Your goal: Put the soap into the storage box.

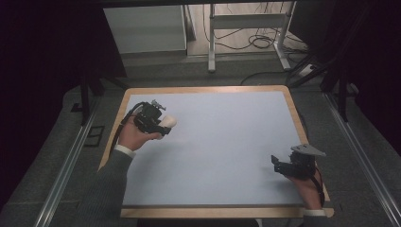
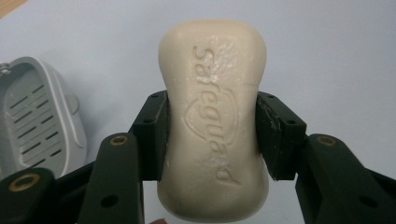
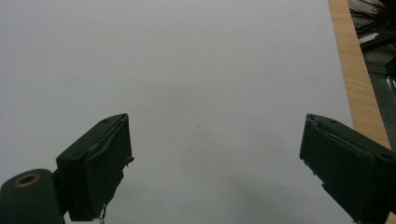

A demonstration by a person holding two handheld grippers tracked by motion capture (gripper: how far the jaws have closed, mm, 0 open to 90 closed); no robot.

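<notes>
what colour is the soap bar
Cream soap bar, clearest in the left gripper view.

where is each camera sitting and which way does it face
High view: above the person's side, looking forward and down on the table; shows both forearms, left tongs and right tongs.
Left gripper view: rides the left tongs, looking along their black jaws clamped on the soap bar; soap dish beside.
Right gripper view: rides the right tongs, jaws apart over bare table.
Shared: the soap bar, in the high and left gripper views.
</notes>
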